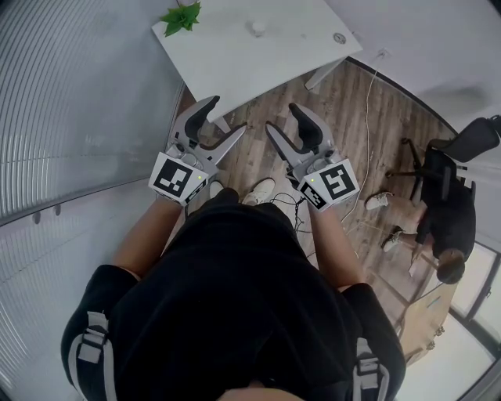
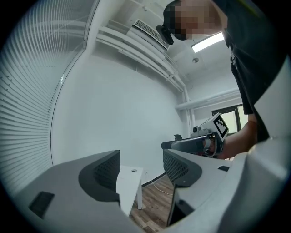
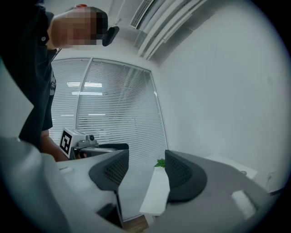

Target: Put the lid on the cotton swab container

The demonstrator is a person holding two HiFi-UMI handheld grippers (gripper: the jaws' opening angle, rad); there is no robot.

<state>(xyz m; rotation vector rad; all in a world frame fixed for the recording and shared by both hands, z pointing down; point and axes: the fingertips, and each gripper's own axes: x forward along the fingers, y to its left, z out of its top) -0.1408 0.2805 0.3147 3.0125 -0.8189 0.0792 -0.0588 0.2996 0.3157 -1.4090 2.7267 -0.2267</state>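
Observation:
A white table [image 1: 235, 63] stands ahead of me on the wood floor. On it sit a small white pot-like thing [image 1: 257, 29] and a small flat round disc [image 1: 339, 37]; both are too small to tell apart as container or lid. I hold both grippers level at waist height, well short of the table. My left gripper [image 1: 223, 117] [image 2: 141, 170] is open with nothing between its jaws. My right gripper [image 1: 283, 117] [image 3: 146, 170] is open and empty too. Each gripper view shows the table's edge [image 2: 129, 182] [image 3: 157, 191] through the gap.
A green plant [image 1: 182, 17] [image 3: 160, 163] sits at the table's left corner. A blind-covered glass wall [image 1: 70, 117] runs along the left. At the right are an office chair [image 1: 462, 145], another person [image 1: 446, 227], and cables [image 1: 368, 133] on the floor.

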